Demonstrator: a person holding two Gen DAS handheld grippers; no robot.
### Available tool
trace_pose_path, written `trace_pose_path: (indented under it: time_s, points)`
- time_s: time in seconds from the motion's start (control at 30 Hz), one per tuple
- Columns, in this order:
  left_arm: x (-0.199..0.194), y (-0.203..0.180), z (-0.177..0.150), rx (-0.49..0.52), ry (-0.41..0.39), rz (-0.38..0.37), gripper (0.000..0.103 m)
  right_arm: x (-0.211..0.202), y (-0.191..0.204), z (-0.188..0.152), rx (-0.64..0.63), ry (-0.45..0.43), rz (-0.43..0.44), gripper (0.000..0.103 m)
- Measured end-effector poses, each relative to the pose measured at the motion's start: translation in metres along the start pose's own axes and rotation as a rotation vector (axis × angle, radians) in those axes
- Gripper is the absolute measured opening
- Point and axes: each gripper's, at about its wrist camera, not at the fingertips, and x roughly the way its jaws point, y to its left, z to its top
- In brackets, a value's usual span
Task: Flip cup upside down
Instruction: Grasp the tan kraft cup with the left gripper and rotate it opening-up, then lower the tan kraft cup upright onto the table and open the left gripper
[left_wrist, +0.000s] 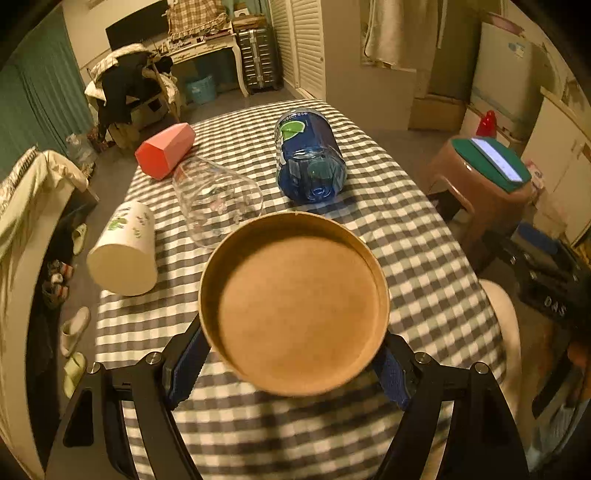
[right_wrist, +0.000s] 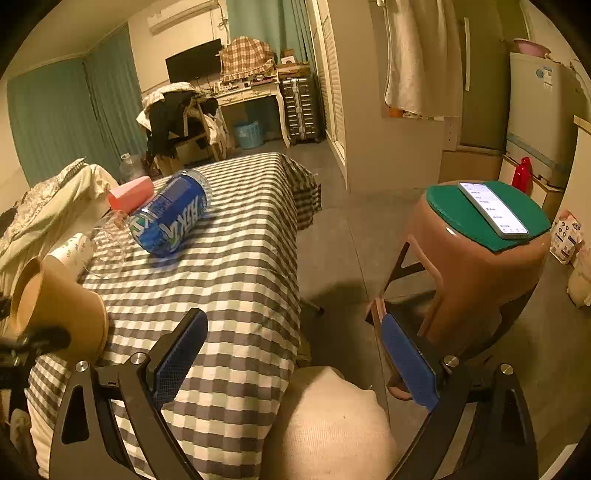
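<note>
My left gripper (left_wrist: 291, 363) is shut on a brown paper cup (left_wrist: 295, 302), held above the checked table (left_wrist: 424, 280) with its flat bottom facing the camera. The cup also shows in the right wrist view (right_wrist: 59, 310) at the far left, lying sideways in the left gripper's fingers. My right gripper (right_wrist: 295, 358) is open and empty, off the table's right edge, above the floor.
On the table lie a clear glass (left_wrist: 218, 203), a white printed cup (left_wrist: 123, 251), a red cup (left_wrist: 166, 149) and a blue bottle (left_wrist: 308, 155), all on their sides. A brown stool (right_wrist: 476, 266) with a phone (right_wrist: 493, 210) stands to the right.
</note>
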Motion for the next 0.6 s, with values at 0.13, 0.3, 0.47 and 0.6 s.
trace_pose_path:
  time_s: [0.13,0.3,0.47,0.6]
  points:
    - [0.002,0.004,-0.002,-0.029,-0.027,-0.009,0.081,0.002,-0.005,0.002,0.01,0.007,-0.016,0.095]
    - [0.001,0.009,-0.005,-0.053,-0.065,-0.011,0.082,0.001,-0.003,0.006,0.008,0.0,-0.023,0.095]
    - [-0.014,0.006,-0.006,-0.021,-0.144,0.034,0.088,-0.01,0.01,0.009,-0.022,-0.014,-0.019,0.095]
    - [-0.029,0.014,-0.006,-0.051,-0.197,0.02,0.089,-0.027,0.022,0.011,-0.049,-0.042,-0.015,0.095]
